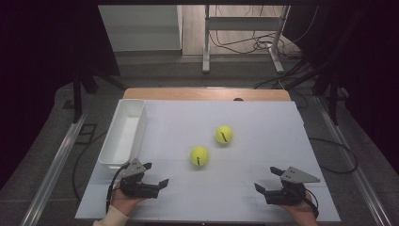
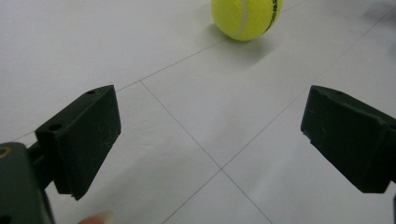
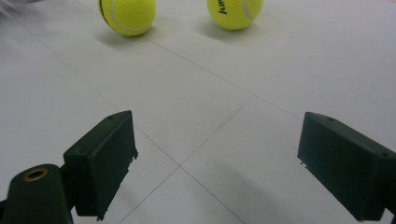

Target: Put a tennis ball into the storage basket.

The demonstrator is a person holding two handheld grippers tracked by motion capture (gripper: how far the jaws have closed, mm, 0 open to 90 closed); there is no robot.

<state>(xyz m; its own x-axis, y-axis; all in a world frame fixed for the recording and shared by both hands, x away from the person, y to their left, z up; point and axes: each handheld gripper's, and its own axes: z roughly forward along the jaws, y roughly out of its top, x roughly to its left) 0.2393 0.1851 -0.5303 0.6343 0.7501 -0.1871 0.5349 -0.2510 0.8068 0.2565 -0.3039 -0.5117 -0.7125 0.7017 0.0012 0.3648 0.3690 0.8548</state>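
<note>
Nearest to the person, both grippers rest low over the white table [image 1: 263,117], one in each hand. The left gripper [image 1: 157,174] has its jaws spread wide with nothing between them, and its own view looks over bare table surface with thin seam lines. The right gripper [image 1: 267,179] is the same: jaws spread apart, empty, pointing toward the middle of the table.

A little farther, near the centre, lies the near tennis ball [image 1: 199,156]. It is apart from both grippers, somewhat closer to the left one, and in the left gripper view it sits straight ahead at the top [image 2: 246,17]. Behind it and to the right is the far tennis ball [image 1: 224,134], near the first but not touching it. The right gripper view shows both of them side by side.

At the left edge of the table stands a long white bin [image 1: 114,141], which appears empty and looks like the likely place for the balls.

I judge that such a ball is light, with a felt cover that gives good friction, and slightly springy. But it is round and rolls at a small push. The best hold is across its widest middle, jaws on opposite sides, coming from above.
</note>
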